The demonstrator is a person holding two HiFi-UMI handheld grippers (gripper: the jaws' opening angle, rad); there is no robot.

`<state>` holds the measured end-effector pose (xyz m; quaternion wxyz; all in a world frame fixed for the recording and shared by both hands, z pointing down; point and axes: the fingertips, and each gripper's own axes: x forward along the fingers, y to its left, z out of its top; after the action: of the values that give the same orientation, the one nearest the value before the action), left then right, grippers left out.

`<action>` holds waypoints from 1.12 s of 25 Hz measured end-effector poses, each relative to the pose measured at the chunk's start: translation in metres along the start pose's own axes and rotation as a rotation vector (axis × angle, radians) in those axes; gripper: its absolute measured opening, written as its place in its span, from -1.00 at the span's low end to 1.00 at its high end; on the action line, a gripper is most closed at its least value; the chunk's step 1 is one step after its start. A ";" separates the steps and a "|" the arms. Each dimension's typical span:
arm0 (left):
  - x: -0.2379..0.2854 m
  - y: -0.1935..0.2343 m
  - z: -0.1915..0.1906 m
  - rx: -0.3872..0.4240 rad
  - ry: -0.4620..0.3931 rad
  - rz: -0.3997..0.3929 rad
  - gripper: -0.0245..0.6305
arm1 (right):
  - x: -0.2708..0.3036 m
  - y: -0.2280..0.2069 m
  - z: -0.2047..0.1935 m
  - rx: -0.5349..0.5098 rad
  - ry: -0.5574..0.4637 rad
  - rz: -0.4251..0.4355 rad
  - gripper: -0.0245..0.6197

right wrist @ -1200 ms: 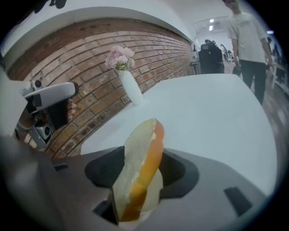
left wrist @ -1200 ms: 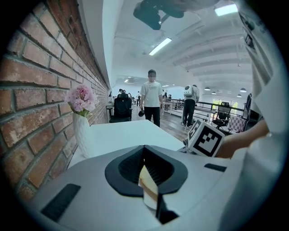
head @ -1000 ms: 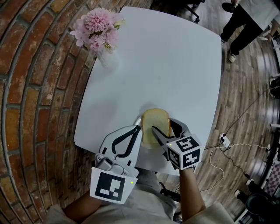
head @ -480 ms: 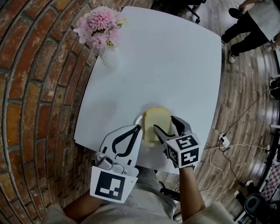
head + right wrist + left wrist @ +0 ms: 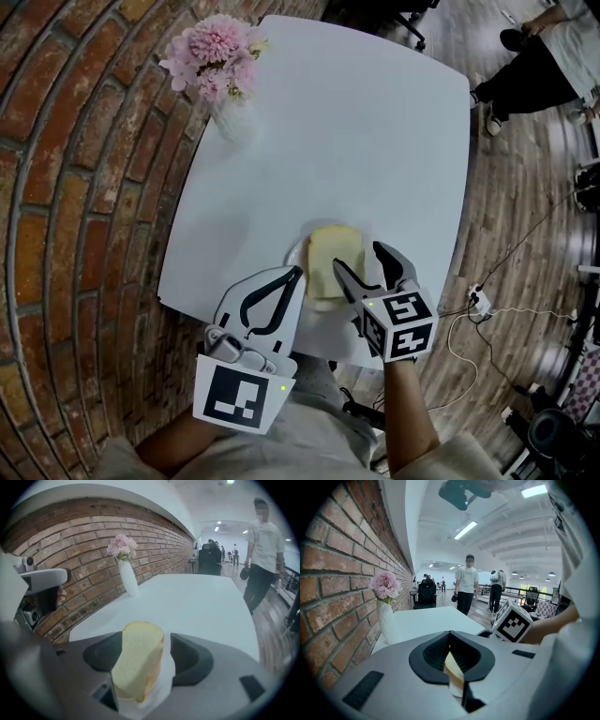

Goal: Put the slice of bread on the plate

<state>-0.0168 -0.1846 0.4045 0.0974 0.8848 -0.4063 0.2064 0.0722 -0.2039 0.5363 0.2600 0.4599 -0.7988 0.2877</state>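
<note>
Releasing bread (image 5: 334,262) onto plate (image 5: 295,255): right gripper (image 5: 357,256) jaws just opening, bread loose between them; retreat straight back, no nudging; left gripper (image 5: 299,273) jaws together

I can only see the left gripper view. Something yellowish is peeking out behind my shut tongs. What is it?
Observer: A slice of bread. The head view shows it lying flat on a white plate.
Operator: Are the other tongs holding it?
Observer: No. The right tongs are open and have just been opening. The bread is between them, but they aren't squeezing it.
Operator: Is the plate in the middle of the table?
Observer: No, it sits near the edge of the table that is closest to you.
</note>
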 end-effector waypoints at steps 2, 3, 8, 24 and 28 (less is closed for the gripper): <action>0.000 -0.001 0.002 0.001 -0.006 -0.001 -0.89 | -0.006 -0.001 0.008 0.014 -0.044 -0.013 0.05; -0.001 -0.001 0.003 0.001 -0.011 -0.002 -0.89 | -0.009 -0.001 0.013 0.021 -0.067 -0.018 0.05; -0.001 -0.006 0.011 0.003 -0.030 -0.011 -0.89 | -0.023 0.003 0.029 0.029 -0.143 -0.036 -0.07; -0.017 -0.020 0.043 0.010 -0.128 -0.035 -0.89 | -0.111 0.029 0.094 -0.003 -0.426 -0.136 -0.77; -0.027 -0.027 0.057 0.021 -0.163 -0.048 -0.89 | -0.133 0.050 0.099 -0.035 -0.480 -0.105 -0.83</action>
<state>0.0043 -0.1682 0.3411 0.0596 0.9090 -0.3895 0.1355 0.0719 -0.1751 0.3659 0.0855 0.5515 -0.8175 0.1424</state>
